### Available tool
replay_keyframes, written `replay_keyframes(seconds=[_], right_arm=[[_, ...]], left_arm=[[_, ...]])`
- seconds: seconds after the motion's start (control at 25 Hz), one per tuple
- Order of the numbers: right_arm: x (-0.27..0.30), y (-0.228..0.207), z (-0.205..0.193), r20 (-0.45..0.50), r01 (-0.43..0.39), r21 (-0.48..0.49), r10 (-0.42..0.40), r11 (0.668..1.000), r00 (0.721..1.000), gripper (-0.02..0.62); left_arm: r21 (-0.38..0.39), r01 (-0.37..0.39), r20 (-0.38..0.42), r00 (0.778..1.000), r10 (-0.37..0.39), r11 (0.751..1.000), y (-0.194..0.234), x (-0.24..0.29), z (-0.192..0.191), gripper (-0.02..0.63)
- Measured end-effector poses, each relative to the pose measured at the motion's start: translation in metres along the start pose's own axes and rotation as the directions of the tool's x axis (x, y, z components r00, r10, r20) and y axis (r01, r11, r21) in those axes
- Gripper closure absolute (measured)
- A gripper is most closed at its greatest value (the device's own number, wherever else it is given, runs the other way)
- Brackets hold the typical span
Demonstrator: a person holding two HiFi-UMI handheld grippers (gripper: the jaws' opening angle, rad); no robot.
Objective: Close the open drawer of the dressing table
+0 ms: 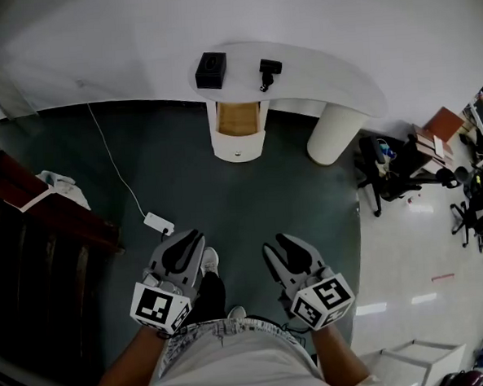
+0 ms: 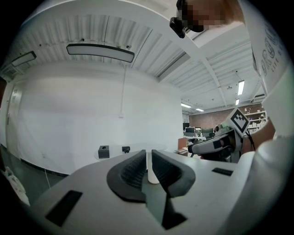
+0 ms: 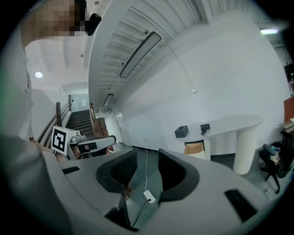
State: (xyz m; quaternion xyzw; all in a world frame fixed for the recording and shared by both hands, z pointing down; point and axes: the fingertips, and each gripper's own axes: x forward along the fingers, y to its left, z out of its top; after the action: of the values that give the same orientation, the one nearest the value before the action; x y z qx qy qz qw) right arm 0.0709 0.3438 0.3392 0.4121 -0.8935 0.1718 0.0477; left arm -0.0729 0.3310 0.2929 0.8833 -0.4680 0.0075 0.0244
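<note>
Close against the person's white shirt (image 1: 227, 360), two grey claws are held out side by side, each with a marker cube at its back. The left claw (image 1: 187, 242) has its black ribbed pads parted by a narrow gap with nothing between them. The right claw (image 1: 282, 249) stands spread wider and is likewise empty. Just beside the left claw's tips, on its inner side, a white shoe (image 1: 210, 260) shows on the dark green floor (image 1: 250, 204). A little ahead of the left claw, to its outer side, lies a small white power adapter (image 1: 158, 223), and its thin white cable (image 1: 113, 159) runs off toward the wall.

Well ahead of both claws, roughly on the line between them, stands the white dressing table with a curved top (image 1: 332, 76). Its drawer (image 1: 237, 119) is pulled out toward the claws, the pale wooden inside open to view behind a white front panel. On the tabletop above it sit a black square box (image 1: 210, 70) and, just right of that, a small black device (image 1: 269, 68). A fat white cylindrical leg (image 1: 336, 133) carries the table's end, ahead and right of the right claw. Further right stand black office chairs (image 1: 387, 175).
</note>
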Motion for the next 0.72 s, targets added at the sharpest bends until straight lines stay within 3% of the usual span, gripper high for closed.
replay_keyframes(seconds=[0.32,0.72], right_arm=[[0.059,-0.032,0.015,-0.012,0.032,0.015,-0.032,0.999,0.999,0.443],[0.164,-0.072,0.053,-0.029,0.091,0.026,-0.091,0.995,0.995,0.445]], left_arm=[[-0.008,0.037,-0.012,0.999,-0.037,0.999,0.050,0.053,-0.005,0.552],[-0.012,0.109,-0.026,0.994,-0.109,0.994,0.144,0.137,0.003,0.552]])
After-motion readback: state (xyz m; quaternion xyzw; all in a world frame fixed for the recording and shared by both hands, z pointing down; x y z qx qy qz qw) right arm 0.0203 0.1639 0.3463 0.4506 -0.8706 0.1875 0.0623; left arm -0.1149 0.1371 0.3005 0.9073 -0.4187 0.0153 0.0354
